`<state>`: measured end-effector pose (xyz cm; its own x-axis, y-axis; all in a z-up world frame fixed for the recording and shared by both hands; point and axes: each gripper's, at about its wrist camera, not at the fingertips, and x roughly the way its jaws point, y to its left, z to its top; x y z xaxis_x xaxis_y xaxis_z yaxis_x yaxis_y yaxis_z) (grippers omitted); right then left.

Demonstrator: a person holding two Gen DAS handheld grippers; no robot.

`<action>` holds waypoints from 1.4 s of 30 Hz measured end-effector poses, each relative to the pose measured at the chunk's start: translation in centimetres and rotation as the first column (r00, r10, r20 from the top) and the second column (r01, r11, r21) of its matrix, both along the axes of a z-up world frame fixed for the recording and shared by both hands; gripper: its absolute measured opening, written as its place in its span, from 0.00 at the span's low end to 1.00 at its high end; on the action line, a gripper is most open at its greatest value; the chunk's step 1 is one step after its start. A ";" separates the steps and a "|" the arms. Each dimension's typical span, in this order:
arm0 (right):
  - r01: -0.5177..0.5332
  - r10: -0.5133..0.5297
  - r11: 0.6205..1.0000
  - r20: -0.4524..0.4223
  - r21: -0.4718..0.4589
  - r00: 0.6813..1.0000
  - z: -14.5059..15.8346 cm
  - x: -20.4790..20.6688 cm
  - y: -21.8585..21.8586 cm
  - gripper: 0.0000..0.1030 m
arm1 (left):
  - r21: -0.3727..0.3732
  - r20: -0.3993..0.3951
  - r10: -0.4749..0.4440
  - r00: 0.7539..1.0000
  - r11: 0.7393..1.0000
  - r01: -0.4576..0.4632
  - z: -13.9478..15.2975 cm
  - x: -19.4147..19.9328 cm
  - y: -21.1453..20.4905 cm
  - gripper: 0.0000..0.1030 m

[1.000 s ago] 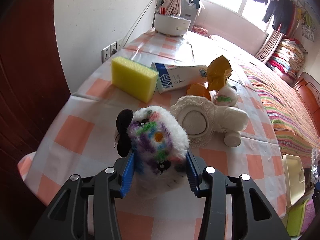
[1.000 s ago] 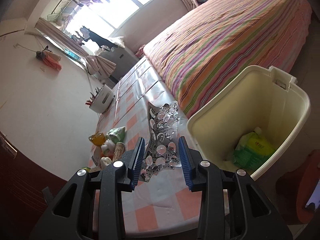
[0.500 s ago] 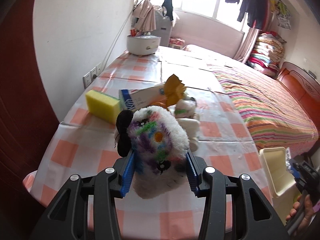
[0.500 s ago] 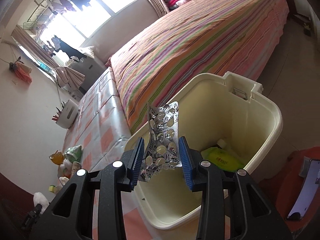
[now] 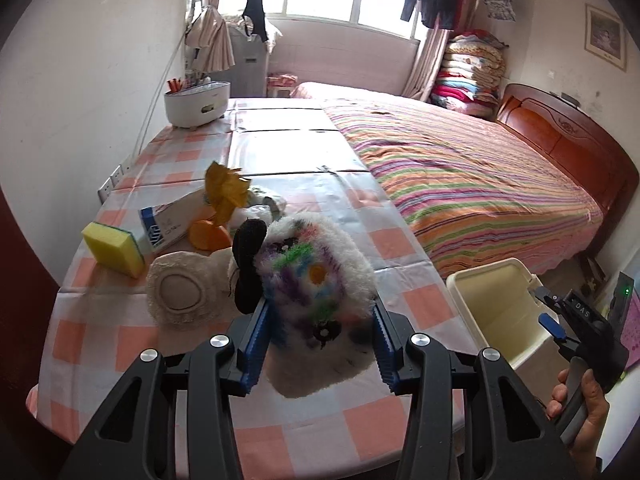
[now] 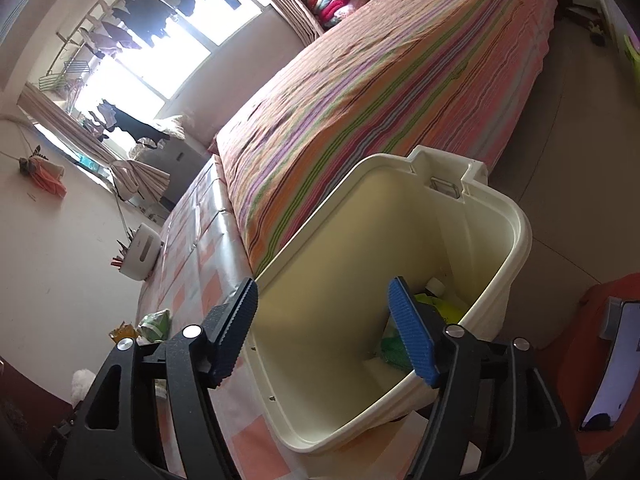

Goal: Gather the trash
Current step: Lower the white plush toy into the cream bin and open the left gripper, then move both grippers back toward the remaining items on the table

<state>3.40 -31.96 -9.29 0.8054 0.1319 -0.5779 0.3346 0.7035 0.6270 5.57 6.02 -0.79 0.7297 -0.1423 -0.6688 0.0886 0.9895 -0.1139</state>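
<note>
Your right gripper has just opened: the blister pack it pinched half a second ago is gone from between the jaws, which now stand wide and empty over the bin. The pack itself is not visible; most likely it dropped in, among the green and yellow wrappers at the bottom. That item looks done.

Your left gripper has lifted and swung toward the bin since a second ago, fingers at a middling gap and clamped on the fluffy toy, which hangs above the checked table.

Further out on the table lie the cloth toy car, yellow sponge, box and orange wrapper, not yet collected. Judgement: free right hand goes back for those.
</note>
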 end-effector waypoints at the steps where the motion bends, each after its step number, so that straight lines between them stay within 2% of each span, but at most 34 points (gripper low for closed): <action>1: 0.001 -0.001 1.000 0.007 0.001 1.000 0.2 -0.3 0.0 0.66 | 0.000 -0.002 -0.020 1.000 1.000 0.020 0.0 0.1 -0.8 0.43; 4: -0.001 0.001 1.000 0.037 0.019 0.999 0.7 -1.6 -0.5 0.67 | 0.006 -0.012 -0.104 0.995 0.995 0.104 0.1 0.7 -3.4 0.43; 8: 0.028 -0.026 0.999 0.072 -0.021 0.997 1.4 -4.1 -0.8 0.67 | 0.006 -0.024 -0.212 0.977 0.977 0.213 -0.1 1.4 -7.3 0.43; 13: 0.078 -0.072 0.995 0.093 -0.059 0.993 1.5 -7.9 -1.2 0.68 | -0.045 -0.070 -0.354 0.933 0.935 0.352 -1.1 3.1 -12.1 0.43; 18: 0.119 -0.108 0.985 0.095 -0.121 0.990 1.5 -10.7 -1.1 0.69 | -0.064 -0.099 -0.457 0.884 0.890 0.452 -1.9 4.5 -16.6 0.43; 19: 0.123 -0.111 0.984 0.099 -0.128 0.989 1.6 -11.1 -1.2 0.70 | -0.056 -0.100 -0.464 0.880 0.886 0.461 -2.1 4.6 -17.5 0.45; 21: 0.131 -0.117 0.982 0.103 -0.138 0.988 1.8 -11.6 -1.3 0.70 | -0.044 -0.109 -0.503 0.858 0.864 0.501 -2.5 5.0 -19.2 0.49; 23: 0.135 -0.120 0.980 0.107 -0.143 0.987 1.9 -12.0 -1.6 0.70 | -0.034 -0.107 -0.520 0.847 0.854 0.520 -2.9 5.3 -20.5 0.58; 25: 0.137 -0.122 0.980 0.107 -0.144 0.987 2.0 -12.2 -1.7 0.70 | -0.006 -0.107 -0.540 0.835 0.840 0.543 -3.3 5.6 -22.0 0.61; 27: 0.133 -0.118 0.981 0.107 -0.144 0.987 2.0 -12.2 -1.7 0.70 | 0.019 -0.092 -0.544 0.834 0.837 0.548 -3.5 5.5 -22.9 0.68; 29: 0.129 -0.113 0.981 0.112 -0.145 0.987 2.1 -12.3 -1.6 0.70 | 0.039 -0.075 -0.544 0.836 0.836 0.547 -3.3 5.1 -22.9 0.69; 32: 0.116 -0.099 0.982 0.118 -0.151 0.988 2.3 -12.0 -1.2 0.70 | 0.066 -0.024 -0.516 0.856 0.854 0.516 -2.6 4.0 -21.1 0.70; 35: 0.080 -0.061 0.985 0.129 -0.154 0.990 2.5 -11.6 -0.3 0.75 | 0.147 0.113 -0.448 0.887 0.890 0.431 -1.6 1.3 -17.3 0.70; 36: 0.066 -0.045 0.985 0.136 -0.158 0.990 2.6 -11.4 0.4 0.80 | 0.180 0.153 -0.419 0.895 0.902 0.391 -1.4 0.4 -16.1 0.70; 38: 0.023 0.002 0.986 0.153 -0.164 0.988 2.8 -10.9 1.7 0.85 | 0.233 0.210 -0.363 0.908 0.920 0.314 -1.3 -1.7 -13.3 0.79; 40: -0.016 0.046 0.985 0.175 -0.169 0.984 3.1 -10.2 3.1 0.94 | 0.273 0.254 -0.319 0.913 0.929 0.249 -1.7 -3.9 -10.5 0.79; 42: -0.072 0.101 0.984 0.178 -0.166 0.979 3.2 -9.3 4.6 0.94 | 0.332 0.259 -0.295 0.920 0.922 0.202 -2.5 -5.5 -8.5 0.79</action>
